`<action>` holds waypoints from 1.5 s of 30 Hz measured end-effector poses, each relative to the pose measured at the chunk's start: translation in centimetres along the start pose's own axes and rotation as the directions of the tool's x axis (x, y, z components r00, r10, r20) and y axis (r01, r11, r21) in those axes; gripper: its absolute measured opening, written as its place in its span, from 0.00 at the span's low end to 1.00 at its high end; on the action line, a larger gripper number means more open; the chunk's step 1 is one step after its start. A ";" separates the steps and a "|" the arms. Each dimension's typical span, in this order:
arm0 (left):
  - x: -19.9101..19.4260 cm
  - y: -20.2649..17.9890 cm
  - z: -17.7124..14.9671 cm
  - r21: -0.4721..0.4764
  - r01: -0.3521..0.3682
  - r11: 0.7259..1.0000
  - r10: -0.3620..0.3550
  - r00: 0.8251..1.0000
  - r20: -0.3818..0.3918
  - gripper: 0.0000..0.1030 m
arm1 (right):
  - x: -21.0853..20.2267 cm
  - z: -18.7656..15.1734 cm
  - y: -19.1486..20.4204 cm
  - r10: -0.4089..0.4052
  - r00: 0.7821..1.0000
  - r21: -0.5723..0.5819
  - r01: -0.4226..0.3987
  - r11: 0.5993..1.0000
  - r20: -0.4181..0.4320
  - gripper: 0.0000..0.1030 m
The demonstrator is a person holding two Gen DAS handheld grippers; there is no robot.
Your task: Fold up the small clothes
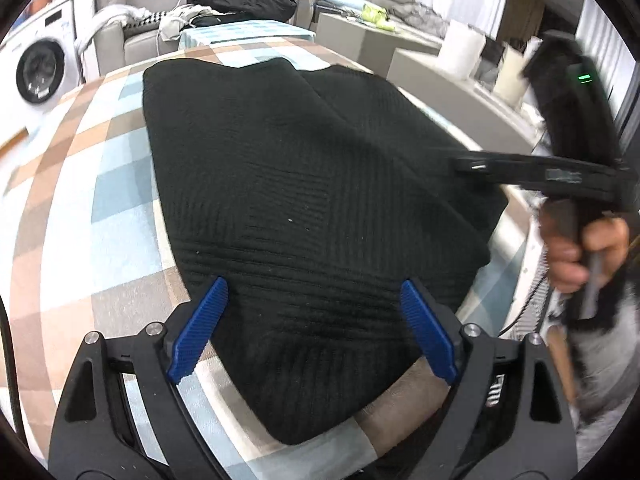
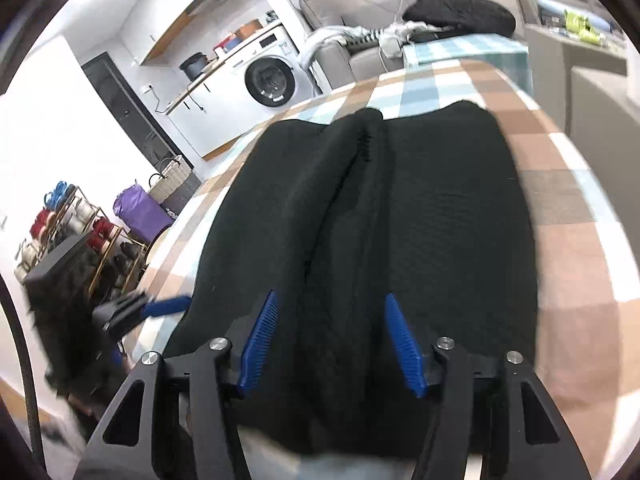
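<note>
A black knit garment (image 1: 304,208) is seen spread flat on a checked tablecloth (image 1: 80,208) of brown, blue and white squares, directly ahead of both sets of fingers. In the left wrist view, the left gripper (image 1: 314,292) is held with its jaws wide apart — nothing is gripped between the blue ribbed fingers (image 1: 200,330), and the near part of the garment is framed in the gap between them. Beyond the right-hand finger, at the garment's far side edge, the right gripper (image 1: 472,166) is seen from the side, blurred, its handle clasped by the person's right hand (image 1: 580,252); a small green light glows on its body.

In the right wrist view, the right gripper (image 2: 330,304) is likewise shown spread open, empty, its blue fingers (image 2: 402,346) poised over the near end of the garment (image 2: 440,232). A raised lengthwise fold is seen running away from the fingers down the middle of the cloth. Off to the outside of the left-hand finger, at the garment's edge, the left gripper (image 2: 168,306) is glimpsed, blurred, with one blue finger pointing towards the fabric.

Beyond the fingertips in both views — past the far edge of the tablecloth (image 2: 560,200) — a white washing machine (image 2: 268,80) and a dark heap of clothing (image 2: 460,12) on a grey sofa (image 2: 360,60) are visible.
</note>
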State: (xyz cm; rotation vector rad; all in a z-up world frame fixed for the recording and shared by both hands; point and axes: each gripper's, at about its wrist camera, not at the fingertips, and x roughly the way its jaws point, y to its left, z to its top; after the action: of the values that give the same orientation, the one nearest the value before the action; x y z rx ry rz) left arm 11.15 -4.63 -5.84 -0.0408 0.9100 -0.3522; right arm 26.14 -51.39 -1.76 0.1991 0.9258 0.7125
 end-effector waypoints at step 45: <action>1.8 9.0 2.2 -0.334 0.033 0.942 0.009 0.992 0.122 0.14 | -0.9 -0.6 -3.6 -0.238 0.971 0.002 0.238 0.971 0.006 0.20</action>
State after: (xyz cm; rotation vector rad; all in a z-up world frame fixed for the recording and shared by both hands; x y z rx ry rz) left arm 16.38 3.08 -7.51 -0.3786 0.8398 -0.1999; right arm 27.04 -54.81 -3.15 0.0885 0.9256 0.4890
